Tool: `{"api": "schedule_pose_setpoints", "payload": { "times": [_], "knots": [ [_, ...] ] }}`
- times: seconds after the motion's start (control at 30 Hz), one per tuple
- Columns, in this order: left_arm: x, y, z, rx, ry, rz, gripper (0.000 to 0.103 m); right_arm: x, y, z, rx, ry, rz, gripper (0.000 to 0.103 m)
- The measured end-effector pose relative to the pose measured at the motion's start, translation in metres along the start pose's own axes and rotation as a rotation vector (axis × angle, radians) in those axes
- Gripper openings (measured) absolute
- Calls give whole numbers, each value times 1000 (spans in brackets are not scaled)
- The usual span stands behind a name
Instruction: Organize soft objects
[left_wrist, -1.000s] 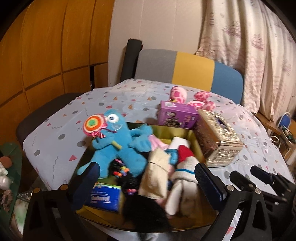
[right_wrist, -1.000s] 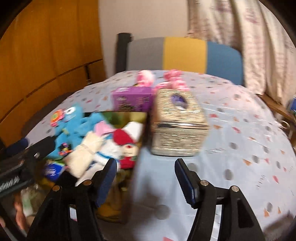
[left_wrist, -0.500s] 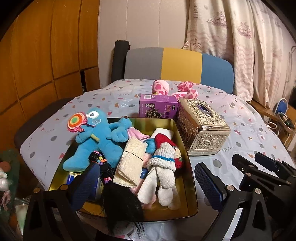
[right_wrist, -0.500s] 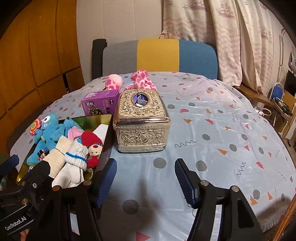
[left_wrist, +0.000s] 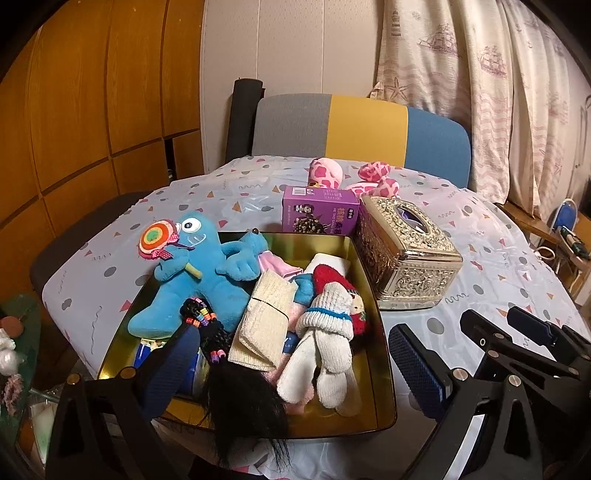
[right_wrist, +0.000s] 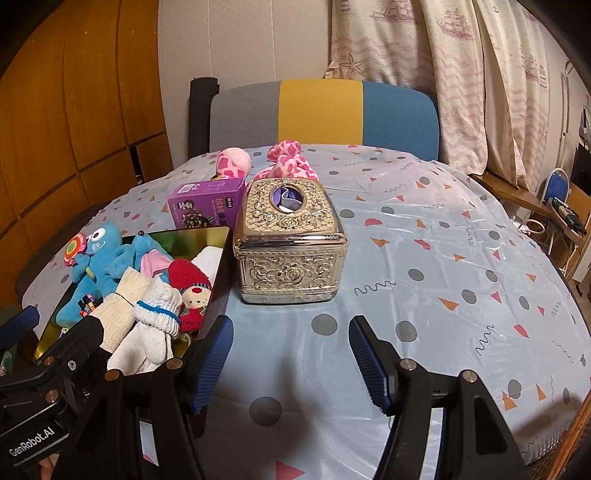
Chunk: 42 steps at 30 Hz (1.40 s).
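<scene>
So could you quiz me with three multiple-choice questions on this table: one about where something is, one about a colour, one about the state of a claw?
1. Where is the blue plush toy?
A. in the gold tray
B. on the chair
C. on the ornate tissue box

2. What colour is the small carton?
A. green
B. purple
C. white

3. The right gripper is:
A. clamping a sock
B. holding the carton
C. open, empty

Answers: 1 A, it lies among the tray's toys; 2 B, purple faces; 3 C, only tablecloth shows between its fingers.
</scene>
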<state>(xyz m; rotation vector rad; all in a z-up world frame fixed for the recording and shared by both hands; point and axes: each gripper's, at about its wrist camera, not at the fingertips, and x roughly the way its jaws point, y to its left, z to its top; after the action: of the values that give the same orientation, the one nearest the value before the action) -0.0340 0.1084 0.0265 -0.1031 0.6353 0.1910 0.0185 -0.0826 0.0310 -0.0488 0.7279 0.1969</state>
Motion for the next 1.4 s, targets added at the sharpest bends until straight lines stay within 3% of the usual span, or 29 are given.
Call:
{"api": "schedule_pose_setpoints", "payload": {
  "times": [1.4],
  "knots": [
    [2,2,-3,-7,20,5,103,1,5,-1,-11,8,5,66]
  ]
}}
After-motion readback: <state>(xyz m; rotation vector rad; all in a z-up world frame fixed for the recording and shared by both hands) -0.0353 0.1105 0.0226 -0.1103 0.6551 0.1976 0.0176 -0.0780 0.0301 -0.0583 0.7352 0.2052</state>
